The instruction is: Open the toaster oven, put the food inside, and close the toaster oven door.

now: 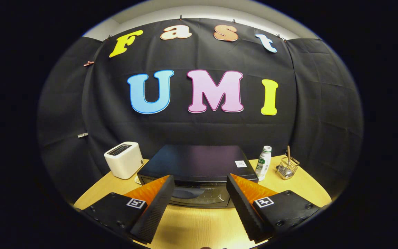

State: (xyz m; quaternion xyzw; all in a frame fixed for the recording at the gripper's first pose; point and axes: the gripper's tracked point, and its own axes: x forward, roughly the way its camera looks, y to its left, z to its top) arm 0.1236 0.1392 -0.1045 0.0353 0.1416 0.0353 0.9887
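- Two fingers of the hand-held gripper stand spread wide apart, released, with nothing between them but bare table and the front of the oven
- Neither finger touches the oven; the tips sit just ahead of its front face, one toward each side of it
- The oven is a dark, flat-topped box standing at the middle of the table, just beyond the fingers, with its back near the cloth wall
- Its door faces the gripper and looks closed and upright; the glass shows a dim rack behind it
- A small white sticker lies on the oven's top, at the near right corner
- A white toaster stands left of the oven, just beside it, with its slot facing up
- A white bottle with a green label stands upright just right of the oven
- A small wire basket sits farther right, apart from the bottle, with a stick-like handle rising out of it
- The food is not something I can pick out; whether any lies behind the oven or the fingers cannot be told
- The table is light wood with a rounded edge
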